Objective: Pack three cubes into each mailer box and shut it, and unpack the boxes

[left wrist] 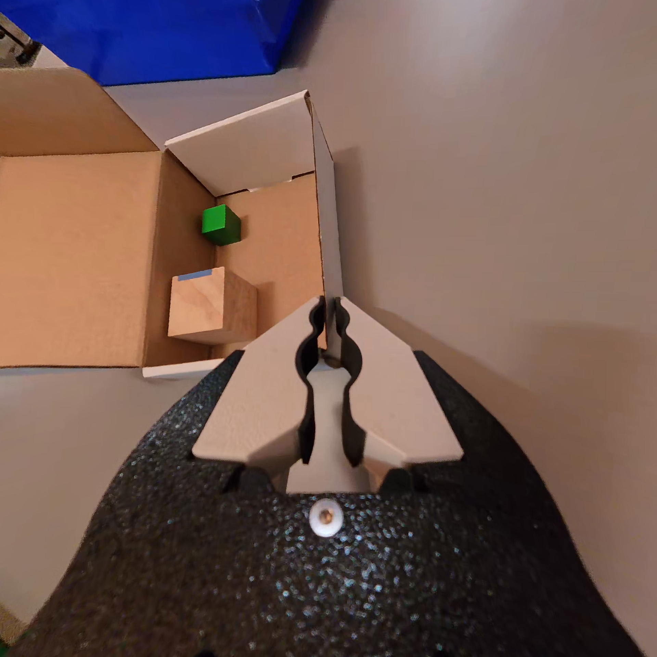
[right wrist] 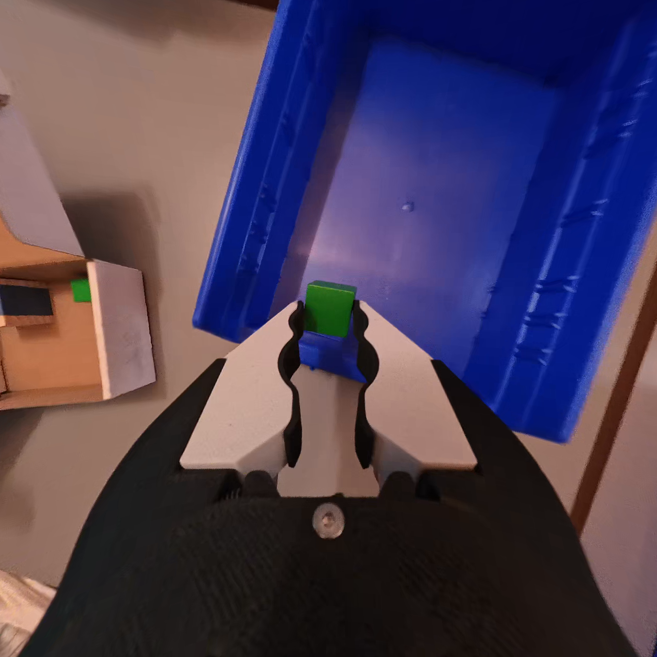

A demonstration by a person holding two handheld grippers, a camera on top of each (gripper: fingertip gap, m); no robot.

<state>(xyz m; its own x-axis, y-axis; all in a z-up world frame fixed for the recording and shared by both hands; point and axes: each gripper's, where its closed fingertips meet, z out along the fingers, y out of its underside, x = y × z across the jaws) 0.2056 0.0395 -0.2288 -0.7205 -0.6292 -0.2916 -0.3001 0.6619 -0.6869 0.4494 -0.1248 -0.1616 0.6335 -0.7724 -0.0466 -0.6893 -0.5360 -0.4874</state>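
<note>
Fingers of the left tool [left wrist: 330, 302], grey with black wavy pads, are clamped together on the upright white side wall of the open cardboard mailer box [left wrist: 325, 220], gripping its near end. Wall edge runs away toward 12 o'clock from the tips. Box sits on the pale grey bench [left wrist: 497, 213].

Inside the box, at 10 o'clock from the left tool's tips and closest to them, a large plain wooden cube [left wrist: 209, 305] with a strip of blue tape along its far top edge rests on the brown floor, near the left inner wall. Farther in, toward 11 o'clock, a small green wooden cube [left wrist: 220, 224] sits against the same inner wall, apart from the wooden one. Brown lid flap lies open, spreading out to 9 o'clock. Beyond the box, at 11 o'clock, a corner of the blue plastic bin [left wrist: 160, 35].

Right tool [right wrist: 329, 307] is clamped on a second small green cube [right wrist: 329, 307], held between the pad tips, over the near end of the blue bin's [right wrist: 444, 160] interior. Whether this cube touches the bin floor, I cannot tell. Bin stretches off toward 1 o'clock.

At 9 o'clock in the right wrist view, well apart from the bin, stands the mailer box [right wrist: 121, 327], blurred, with the green cube [right wrist: 81, 289] inside near its white wall.
</note>
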